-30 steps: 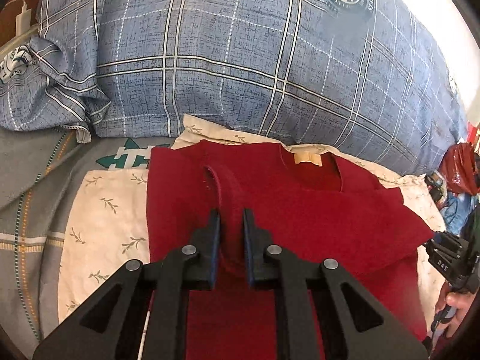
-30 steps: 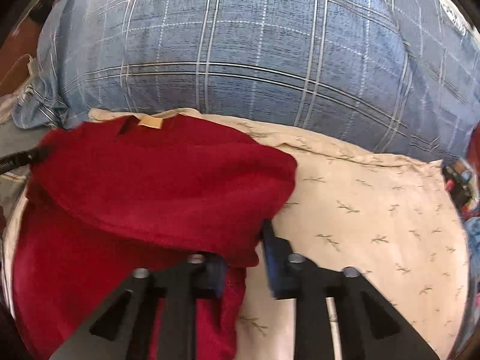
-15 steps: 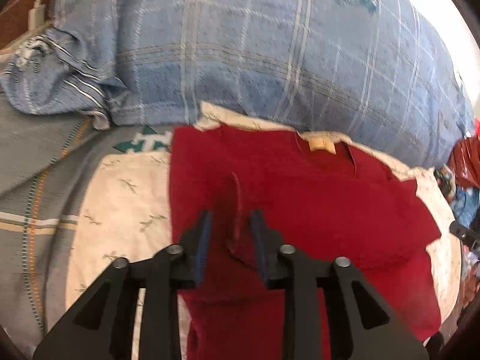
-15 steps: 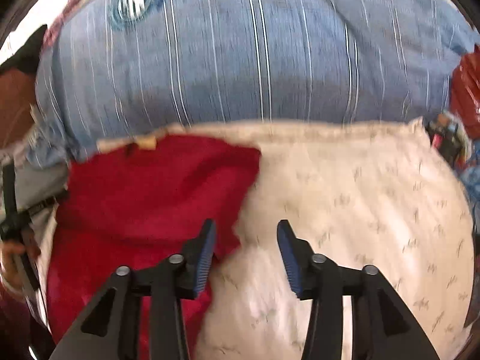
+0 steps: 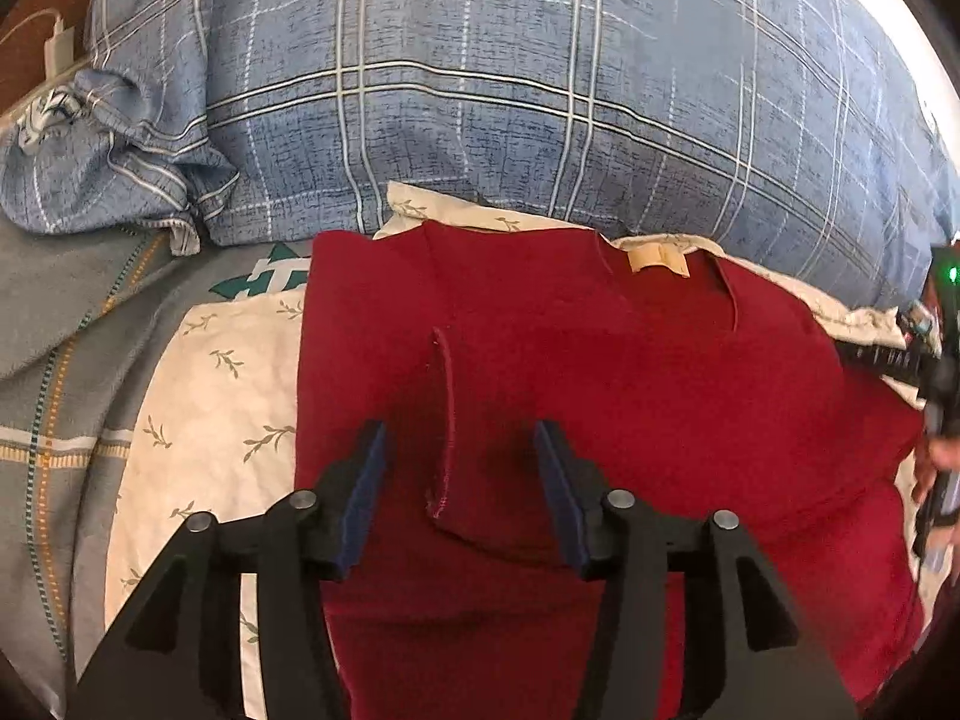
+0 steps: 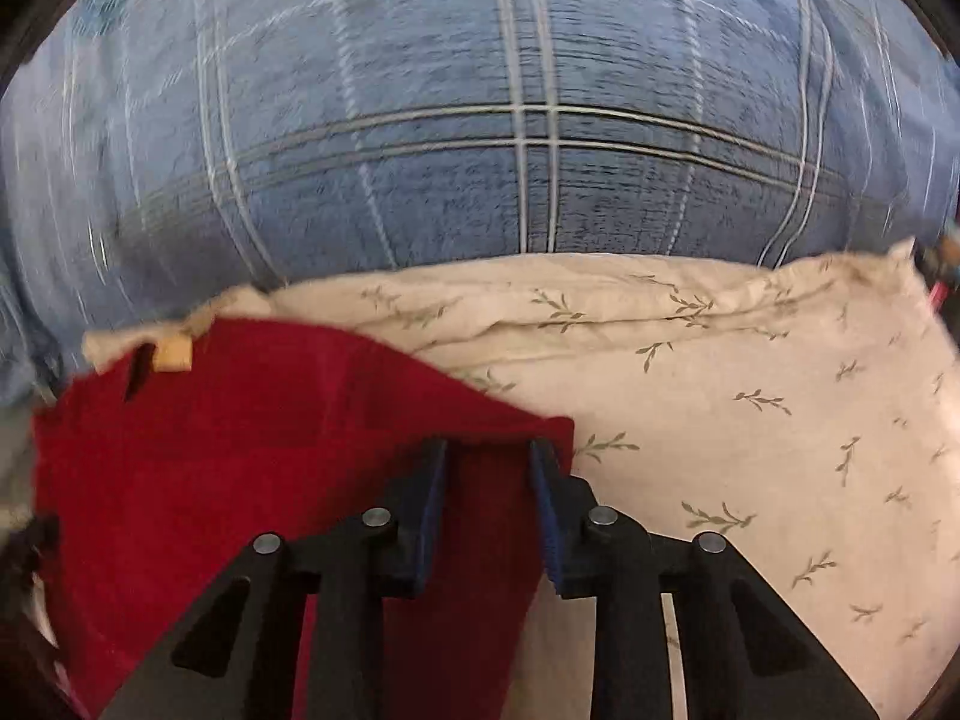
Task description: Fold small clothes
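The red shirt (image 5: 600, 372) lay flat on a cream, leaf-printed pillowcase (image 5: 204, 396) spread over the bed, its collar with the tan label (image 5: 657, 258) turned toward the big blue plaid pillow (image 5: 480, 90) at the head. One sleeve had been folded in over the body, so its hemmed cuff edge (image 5: 447, 414) ran down the middle of the chest.

The left tool (image 5: 459, 480) hung just above that folded sleeve. Its jaws had just been opening and stood roughly half apart, the blue pads to either side of the cuff edge without pressing on it; the cloth lay loose between them.

The right tool (image 6: 487, 495) sat over the shirt's other side, at the corner where the red cloth met the bare pillowcase. Its jaws had just been closing and stood narrow, with red fabric showing in the gap between the pads. Whether the pads actually pinched the cloth I could not tell. From the left wrist view, that tool and part of the hand (image 5: 936, 456) carrying it showed at the far right edge.

A grey checked blanket (image 5: 54, 360) covered the bed to the left, and a white charger (image 5: 60, 48) lay at the upper left corner.
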Available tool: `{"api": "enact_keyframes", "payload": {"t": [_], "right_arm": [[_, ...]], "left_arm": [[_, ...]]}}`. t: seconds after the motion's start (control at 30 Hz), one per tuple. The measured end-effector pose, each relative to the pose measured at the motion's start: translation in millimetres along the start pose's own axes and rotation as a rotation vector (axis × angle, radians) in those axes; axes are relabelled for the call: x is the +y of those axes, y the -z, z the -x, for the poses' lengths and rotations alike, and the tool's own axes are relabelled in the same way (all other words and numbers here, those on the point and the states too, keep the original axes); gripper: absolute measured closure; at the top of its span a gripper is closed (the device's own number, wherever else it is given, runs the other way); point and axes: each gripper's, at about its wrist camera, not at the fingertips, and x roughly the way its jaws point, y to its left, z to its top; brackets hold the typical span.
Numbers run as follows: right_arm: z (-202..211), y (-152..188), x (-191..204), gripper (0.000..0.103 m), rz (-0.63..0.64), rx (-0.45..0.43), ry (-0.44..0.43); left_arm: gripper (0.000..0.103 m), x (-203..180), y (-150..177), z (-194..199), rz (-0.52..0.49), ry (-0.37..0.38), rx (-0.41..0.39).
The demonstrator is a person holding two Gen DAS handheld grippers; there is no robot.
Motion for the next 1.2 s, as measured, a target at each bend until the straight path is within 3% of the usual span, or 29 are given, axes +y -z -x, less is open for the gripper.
{"api": "enact_keyframes", "payload": {"t": [0.07,0.13,0.27,0.37,0.4,0.5,0.57,0.63,0.73,0.83,0.9,0.97,1.07,1.13,1.2], "right_arm": [[12.2,2.6,-3.5,0.071,-0.003,-0.009,0.007],[33.4,10.6,-4.0,0.071,0.017,-0.033,0.007],[69.5,43.4,2.3,0.072,0.085,-0.035,-0.089],[62.1,77.9,6.3,0.071,0.206,0.03,0.014],[59.1,84.4,3.2,0.07,0.201,0.032,0.013],[74.3,84.6,-12.2,0.061,0.087,0.014,-0.048],[89.8,85.9,-23.9,0.041,0.019,-0.027,-0.108],[94.0,83.2,-27.9,0.03,0.0,-0.032,-0.137],[82.5,82.7,-26.3,0.033,-0.016,0.008,-0.161],[61.3,80.7,-16.2,0.078,0.009,0.044,-0.145],[64.2,83.5,-8.1,0.085,0.067,-0.001,-0.1],[69.2,85.1,-4.3,0.086,0.084,-0.028,-0.051],[71.5,86.2,-9.1,0.085,0.043,-0.017,-0.065],[82.6,89.5,-10.4,0.079,0.029,-0.024,-0.088],[95.6,96.5,-11.9,0.062,0.018,-0.015,-0.142]], "left_arm": [[0.052,0.0,-0.3,0.1,-0.008,0.0,0.004],[0.051,1.5,0.0,0.5,-0.004,0.006,0.005],[0.048,0.4,2.5,1.3,-0.002,0.005,-0.003],[0.042,-3.6,5.1,0.3,-0.023,-0.002,-0.014],[0.041,-4.6,5.4,-0.1,-0.031,-0.005,-0.015],[0.04,-5.0,6.8,7.5,-0.041,-0.005,-0.008],[0.037,-0.1,9.6,19.1,-0.026,0.023,-0.014],[0.035,5.5,13.5,28.8,-0.004,0.038,-0.021],[0.033,14.2,23.4,43.1,0.029,0.048,-0.029],[0.032,26.2,35.2,53.6,0.072,0.051,-0.013],[0.032,37.0,45.5,60.2,0.105,0.054,0.007],[0.032,43.4,55.0,66.6,0.111,0.045,0.019],[0.032,47.6,68.6,74.2,0.102,0.028,0.032],[0.032,47.2,74.6,77.4,0.095,0.022,0.041],[0.032,45.9,80.4,82.5,0.081,0.009,0.034]]}}
